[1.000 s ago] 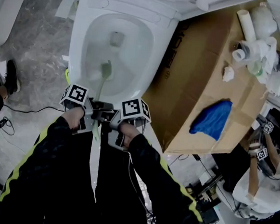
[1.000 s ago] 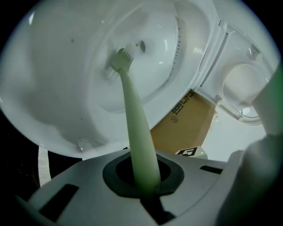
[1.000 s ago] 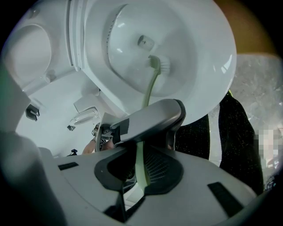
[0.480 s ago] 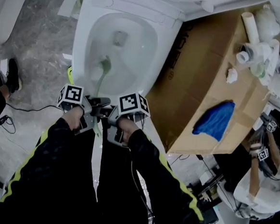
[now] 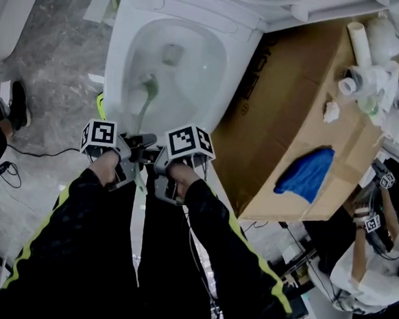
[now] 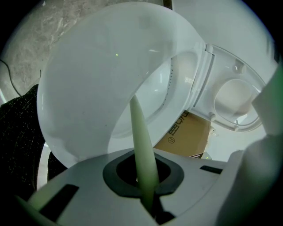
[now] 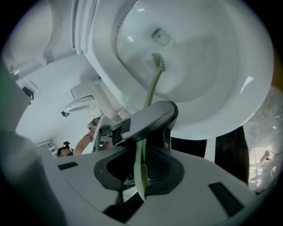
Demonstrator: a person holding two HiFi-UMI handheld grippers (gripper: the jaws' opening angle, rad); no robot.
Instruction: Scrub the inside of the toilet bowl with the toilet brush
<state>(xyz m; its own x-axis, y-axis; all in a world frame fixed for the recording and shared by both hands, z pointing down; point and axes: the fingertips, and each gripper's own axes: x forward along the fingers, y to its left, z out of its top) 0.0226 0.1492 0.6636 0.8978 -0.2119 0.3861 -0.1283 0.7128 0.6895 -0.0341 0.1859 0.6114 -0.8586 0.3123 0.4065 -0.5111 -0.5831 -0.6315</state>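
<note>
grey marbled flooring [image 5: 49, 54] is surrounding a white ceramic toilet bowl [image 5: 117, 66], which is filling the 12 o'clock part of the head view. a large brown cardboard box [image 5: 293, 108] is standing just beside the toilet at its 3 o'clock, with a crumpled blue cloth [image 5: 307, 169] lying on top. a person in black sleeves [image 5: 62, 248] with yellow-green stripes is holding both grippers side by side at the bowl's 6 o'clock edge. the left gripper [image 6: 143, 190] is clamping its jaws on the slim handle of a pale green plastic toilet brush [image 5: 143, 113]. the right gripper [image 7: 140, 178] is pinching the same handle just behind it. the brush is reaching down into the bowl, its bristled head sitting at the inner wall, around 7 o'clock from the small square outlet [image 5: 170, 55].
</note>
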